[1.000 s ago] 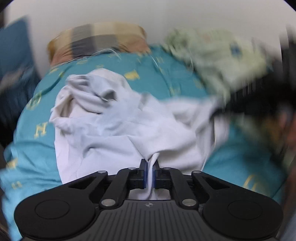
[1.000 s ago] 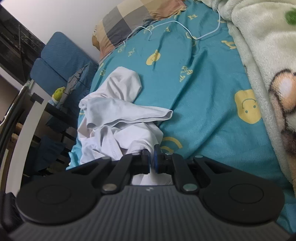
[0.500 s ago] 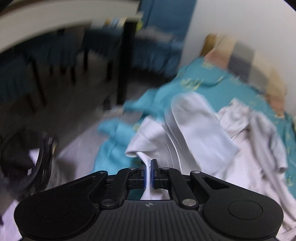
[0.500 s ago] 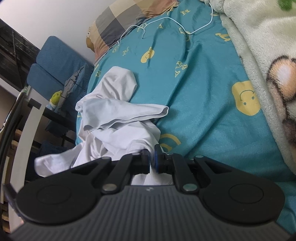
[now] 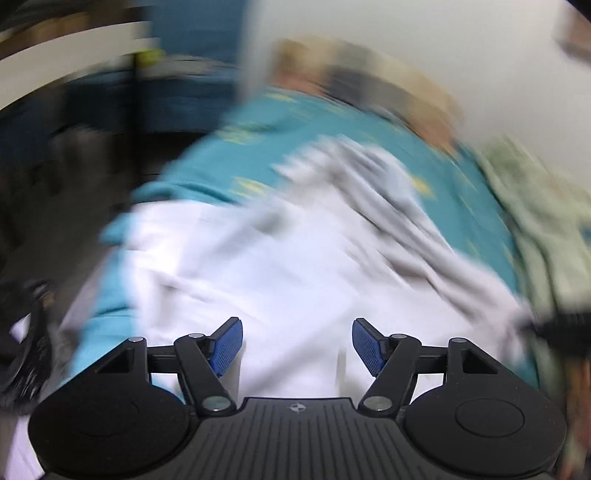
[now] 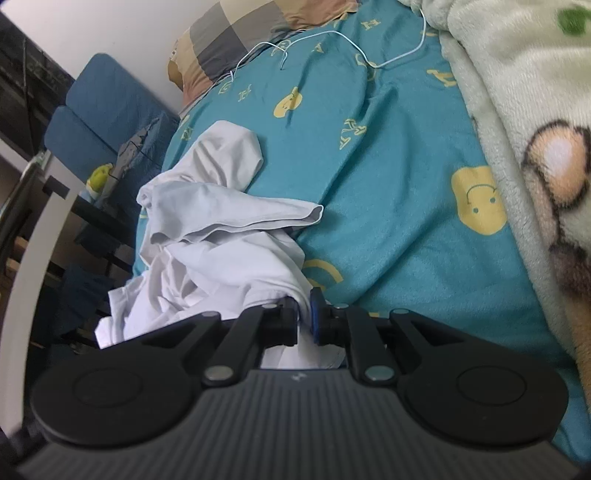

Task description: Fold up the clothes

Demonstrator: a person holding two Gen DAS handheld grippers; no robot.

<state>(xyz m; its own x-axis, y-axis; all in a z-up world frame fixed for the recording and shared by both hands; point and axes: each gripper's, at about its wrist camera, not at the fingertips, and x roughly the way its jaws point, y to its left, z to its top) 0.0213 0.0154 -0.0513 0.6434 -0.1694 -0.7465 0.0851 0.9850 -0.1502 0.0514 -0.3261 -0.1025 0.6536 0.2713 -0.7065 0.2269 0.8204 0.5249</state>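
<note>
A crumpled white garment lies on the teal bed sheet near the bed's left edge. My right gripper is shut on a fold of the garment at its near end. In the blurred left wrist view the white garment spreads across the sheet just ahead of my left gripper. The left gripper is open, its blue pads wide apart with nothing between them, hovering over the cloth.
A checked pillow and a white cable lie at the head of the bed. A fleece blanket with a bear print covers the right side. A blue chair and a dark table stand left of the bed.
My left gripper has let go of the garment and opened wide, swinging back toward the bed. The right gripper stays shut on the cloth and has barely moved.
</note>
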